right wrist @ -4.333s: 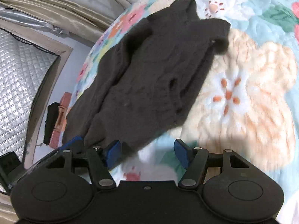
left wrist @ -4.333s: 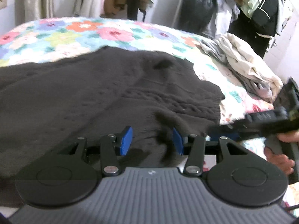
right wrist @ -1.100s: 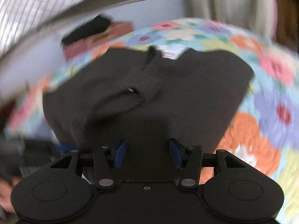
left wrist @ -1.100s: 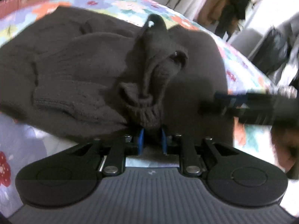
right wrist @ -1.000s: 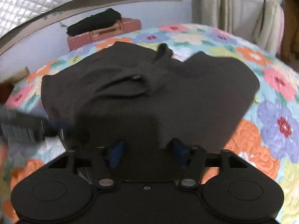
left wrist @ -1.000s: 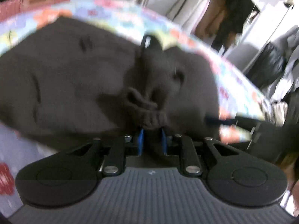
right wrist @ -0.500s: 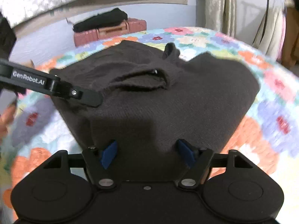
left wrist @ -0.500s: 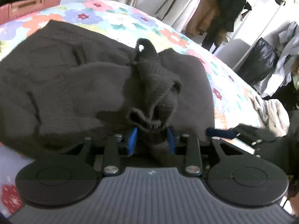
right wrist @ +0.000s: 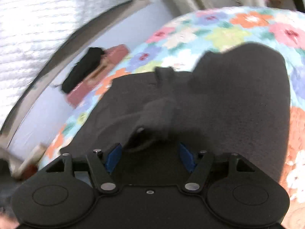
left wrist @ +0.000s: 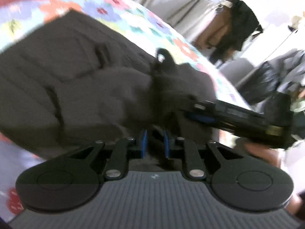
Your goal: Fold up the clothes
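A dark brown knit sweater point(left wrist: 76, 87) lies partly folded on a floral bedspread point(left wrist: 133, 19), with a bunched sleeve on top. My left gripper point(left wrist: 154, 143) has its jaws close together over the sweater's near edge, with dark knit between them. The sweater also fills the right wrist view point(right wrist: 219, 105). My right gripper point(right wrist: 150, 157) is open above the sweater, just behind the sleeve cuff point(right wrist: 152, 118). It also shows in the left wrist view point(left wrist: 219, 114), reaching in from the right. Both views are motion-blurred.
Clothes hang on a rack point(left wrist: 234, 24) beyond the bed, and a grey pile of clothes point(left wrist: 286, 70) sits at the right. A pink case with a black garment on it point(right wrist: 91, 70) stands by the wall left of the bed.
My left gripper closed again on the sweater's near edge after opening half a second ago. My right gripper moved in over the sleeve and stays open.
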